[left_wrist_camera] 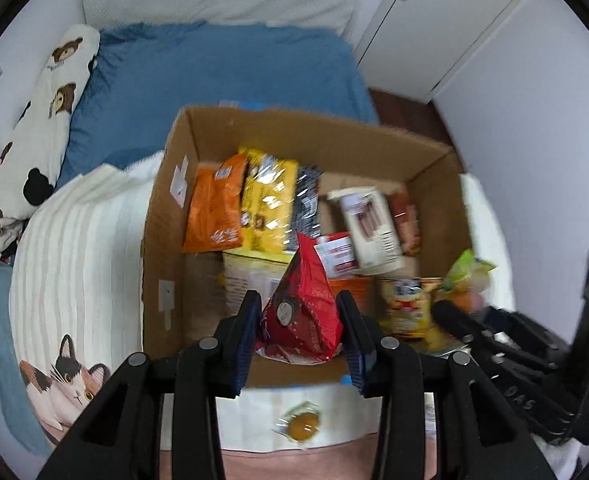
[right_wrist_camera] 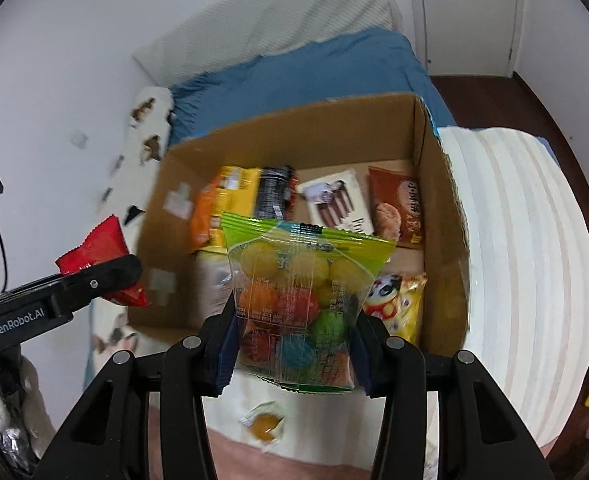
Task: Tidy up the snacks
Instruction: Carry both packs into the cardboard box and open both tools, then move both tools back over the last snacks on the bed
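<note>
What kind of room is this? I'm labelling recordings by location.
Most likely a bedroom. A cardboard box of snacks sits on a bed with a blue blanket and a striped white cover, a dog-print pillow lies along the wall, and white cupboard doors stand behind.

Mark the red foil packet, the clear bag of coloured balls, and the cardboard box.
red foil packet point(left_wrist_camera: 300, 312), left wrist view, middle of its face
clear bag of coloured balls point(right_wrist_camera: 294, 300), right wrist view, centre
cardboard box point(right_wrist_camera: 442, 216), right wrist view, right inner wall

Bright, even indoor light; motion blur smears both views; fisheye bending and dark corners.
</note>
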A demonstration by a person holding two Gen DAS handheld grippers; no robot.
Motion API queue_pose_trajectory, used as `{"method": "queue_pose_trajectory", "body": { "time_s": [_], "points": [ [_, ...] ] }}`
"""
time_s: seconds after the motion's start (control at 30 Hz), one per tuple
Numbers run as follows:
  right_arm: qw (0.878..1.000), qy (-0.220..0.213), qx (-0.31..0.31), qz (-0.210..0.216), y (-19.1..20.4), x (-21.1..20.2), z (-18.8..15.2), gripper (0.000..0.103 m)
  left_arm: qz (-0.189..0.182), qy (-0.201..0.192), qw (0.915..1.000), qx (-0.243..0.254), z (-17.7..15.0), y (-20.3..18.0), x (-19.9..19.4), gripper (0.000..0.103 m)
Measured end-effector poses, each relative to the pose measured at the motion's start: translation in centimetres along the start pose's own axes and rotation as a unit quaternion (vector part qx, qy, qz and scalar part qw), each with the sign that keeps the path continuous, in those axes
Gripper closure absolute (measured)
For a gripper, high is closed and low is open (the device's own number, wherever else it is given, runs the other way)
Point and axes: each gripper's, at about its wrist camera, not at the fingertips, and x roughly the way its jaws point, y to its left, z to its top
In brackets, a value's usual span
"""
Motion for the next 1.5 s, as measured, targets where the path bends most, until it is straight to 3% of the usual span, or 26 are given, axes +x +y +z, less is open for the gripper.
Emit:
{"method": "queue_pose_trajectory", "body": {
  "time_s": [0.23, 0.5, 0.53, 0.6, 0.63, 0.67, 0.8, 1.07, 1.27, 1.5],
  "points": [
    [0.999, 0.033, 0.015, -0.016, -1.8, 4.9, 0.4, 0.053, 0.031, 0.066, 0.9973, -0.007, 0.3, 2.3, 6.3, 0.067],
    [0.996, 0.077, 0.028, -0.024, -2.9, 7.2, 0.8, 0.051, 0.041, 0.114, 0.9925, -0.014, -0.1, 3.3, 8.7, 0.063],
    [0.995, 0.09, 0.029, -0.033, -3.2, 7.5, 0.7, 0.048, 0.046, 0.113, 0.9923, -0.018, -0.1, 3.4, 8.7, 0.055],
    [0.993, 0.098, 0.024, -0.054, -3.2, 7.7, 0.8, 0.007, 0.041, 0.112, 0.9926, -0.022, 0.0, 3.5, 8.5, 0.035],
    [0.993, 0.095, 0.017, -0.062, -3.0, 7.6, 0.9, 0.003, 0.042, 0.112, 0.9926, -0.022, 0.1, 3.5, 8.4, 0.019],
    [0.993, 0.096, 0.014, -0.065, -2.9, 7.5, 0.9, 0.003, 0.049, 0.109, 0.9926, -0.02, 0.1, 3.4, 8.3, 0.01],
    [0.993, 0.093, 0.004, -0.074, -2.2, 6.7, 0.9, 0.003, 0.052, 0.102, 0.9934, -0.012, 0.1, 3.2, 7.5, 0.01],
    [0.993, 0.063, -0.02, -0.096, -0.9, 4.1, 0.1, 0.003, 0.067, 0.054, 0.9963, -0.004, -0.5, 2.1, 5.3, 0.01],
    [0.994, 0.019, -0.032, -0.106, -0.3, 1.2, -1.7, 0.003, 0.062, -0.023, 0.9978, 0.0, -2.6, 1.1, 2.1, 0.01],
    [0.994, -0.029, -0.035, -0.103, 0.1, -2.1, -4.4, 0.003, 0.071, -0.11, 0.9911, 0.023, -6.1, -0.5, -1.8, 0.01]
  ]
}}
